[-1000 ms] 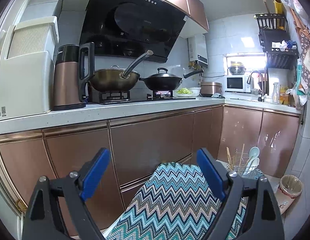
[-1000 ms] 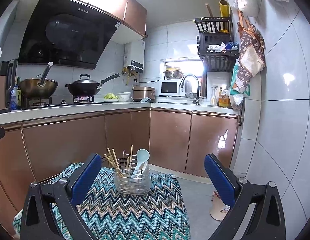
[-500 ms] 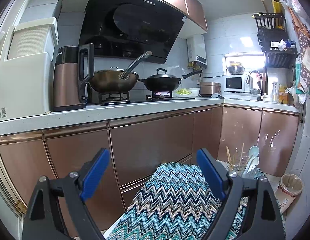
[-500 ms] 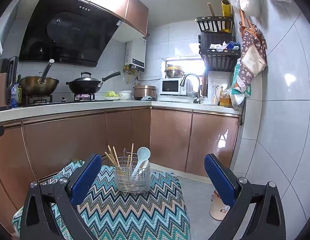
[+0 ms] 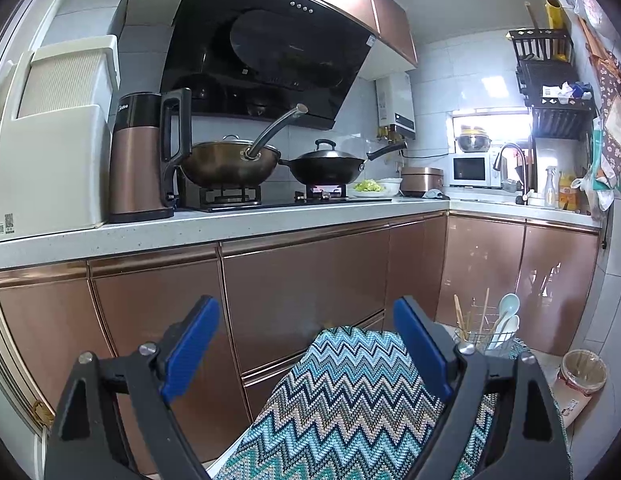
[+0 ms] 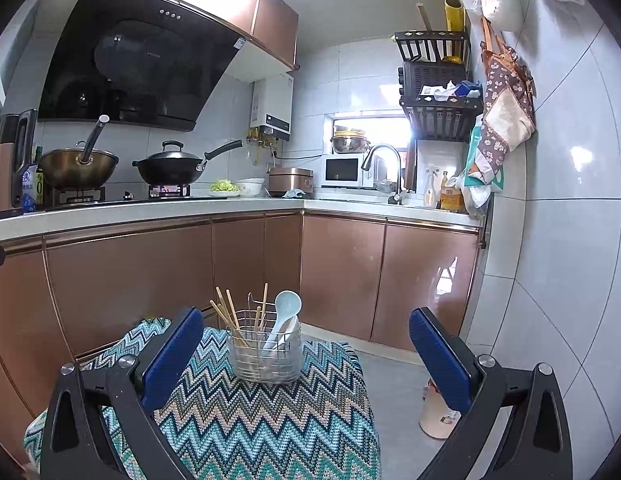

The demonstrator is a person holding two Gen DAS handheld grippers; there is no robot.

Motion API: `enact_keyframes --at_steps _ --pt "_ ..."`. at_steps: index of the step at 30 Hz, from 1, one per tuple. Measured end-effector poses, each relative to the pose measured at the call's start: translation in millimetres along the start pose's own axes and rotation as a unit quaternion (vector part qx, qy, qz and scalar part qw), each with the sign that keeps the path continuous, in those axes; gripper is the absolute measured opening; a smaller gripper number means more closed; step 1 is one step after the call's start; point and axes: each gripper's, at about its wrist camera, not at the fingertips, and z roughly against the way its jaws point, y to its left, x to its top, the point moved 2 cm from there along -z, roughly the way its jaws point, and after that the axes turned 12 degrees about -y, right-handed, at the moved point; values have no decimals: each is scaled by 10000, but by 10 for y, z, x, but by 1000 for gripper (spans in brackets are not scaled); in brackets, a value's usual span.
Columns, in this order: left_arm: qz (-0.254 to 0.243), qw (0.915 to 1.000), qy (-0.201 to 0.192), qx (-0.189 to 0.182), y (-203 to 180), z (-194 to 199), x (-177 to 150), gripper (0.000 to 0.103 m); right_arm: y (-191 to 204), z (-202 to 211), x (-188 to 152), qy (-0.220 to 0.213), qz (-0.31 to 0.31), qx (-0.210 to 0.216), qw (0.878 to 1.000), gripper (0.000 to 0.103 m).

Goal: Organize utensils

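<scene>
Copper kitchen cabinets barely shift over the last second; my left gripper [image 5: 306, 354] and right gripper [image 6: 306, 362] stay spread wide, empty. Chopsticks [image 6: 227, 314] and spoons [image 6: 284, 318] stand in the wire caddy [image 6: 264, 354] on the zigzag cloth [image 6: 250, 420], already gathered.

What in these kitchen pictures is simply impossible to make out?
- Left wrist view: the wire caddy is partly hidden behind the left gripper, whose jaws are open.
- Right wrist view: inside the caddy, the lower ends of the chopsticks and spoons blur together; their count is unclear.
- What lies under the zigzag cloth is hidden in both views.
</scene>
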Motion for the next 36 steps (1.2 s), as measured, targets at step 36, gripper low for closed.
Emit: enact_keyframes --at_steps 36 --pt "-68 10000 17 -44 -6 14 -11 89 -19 -28 -73 97 49 24 9999 103"
